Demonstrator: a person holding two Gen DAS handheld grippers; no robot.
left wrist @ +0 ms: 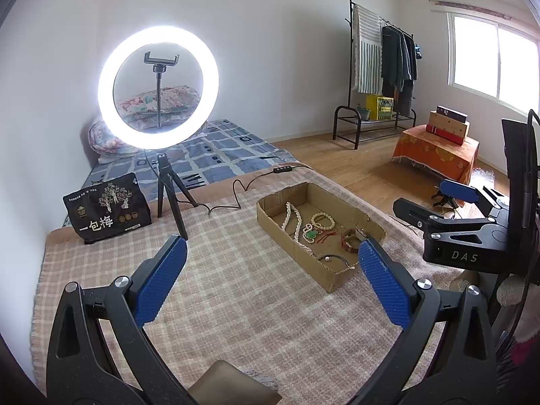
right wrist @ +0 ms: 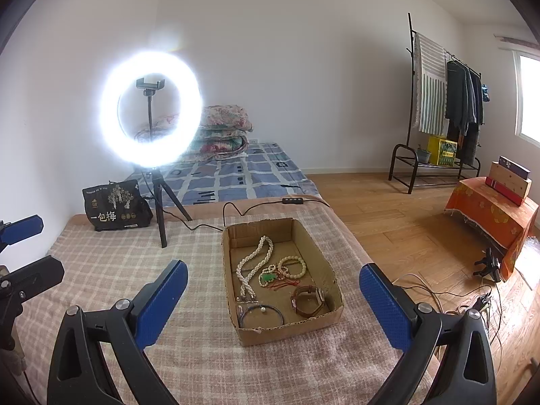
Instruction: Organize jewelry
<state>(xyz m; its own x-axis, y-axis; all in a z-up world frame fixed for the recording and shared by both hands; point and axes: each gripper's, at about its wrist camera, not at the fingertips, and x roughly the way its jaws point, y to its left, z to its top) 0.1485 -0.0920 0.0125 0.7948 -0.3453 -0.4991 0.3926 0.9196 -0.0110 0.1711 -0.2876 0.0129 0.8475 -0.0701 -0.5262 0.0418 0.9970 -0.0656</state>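
A shallow cardboard tray (right wrist: 332,315) (left wrist: 270,217) sits on the checked blanket. It holds a white pearl necklace (right wrist: 251,266) (left wrist: 293,221), a cream bead bracelet (right wrist: 293,266) (left wrist: 323,221), a green pendant on red cord (right wrist: 269,277) (left wrist: 310,235), a brown-strap watch (right wrist: 308,300) (left wrist: 351,243) and a dark bangle (right wrist: 261,314) (left wrist: 334,258). My left gripper (left wrist: 271,251) is open and empty, above the blanket left of the tray. My right gripper (right wrist: 273,276) is open and empty, hovering over the tray's near end; it also shows in the left wrist view (left wrist: 435,204).
A lit ring light on a tripod (right wrist: 150,108) (left wrist: 158,84) stands behind the tray, its cable (right wrist: 236,211) trailing past. A black snack bag (right wrist: 114,206) (left wrist: 106,207) stands at the back left. Wooden floor with loose cables (right wrist: 438,293) lies right of the blanket.
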